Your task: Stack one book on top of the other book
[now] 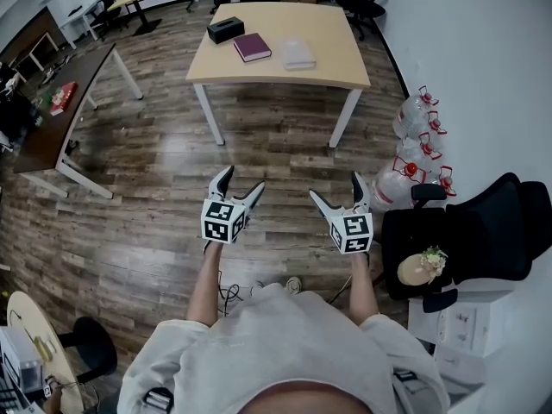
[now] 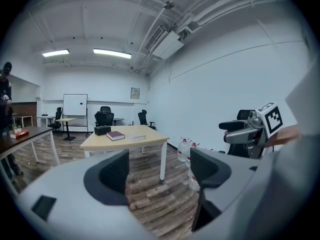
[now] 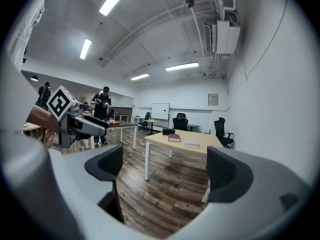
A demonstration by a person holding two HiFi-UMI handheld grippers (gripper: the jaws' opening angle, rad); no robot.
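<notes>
Nearest, the left gripper [image 1: 243, 179] and the right gripper [image 1: 335, 185] hold their jaws released and empty, while the maroon hardcover book [image 1: 252, 47] and the pale grey book [image 1: 298, 54] lie side by side, not yet stacked, on the far light wooden surface [image 1: 332, 28], so I judge all the task is left.

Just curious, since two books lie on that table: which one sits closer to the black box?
The maroon book; it lies beside the black box, while the pale book lies on its other side, farther off.

On table [image 1: 336, 63], left to right: box [image 1: 225, 29], book [image 1: 252, 47], other book [image 1: 298, 54]
</notes>
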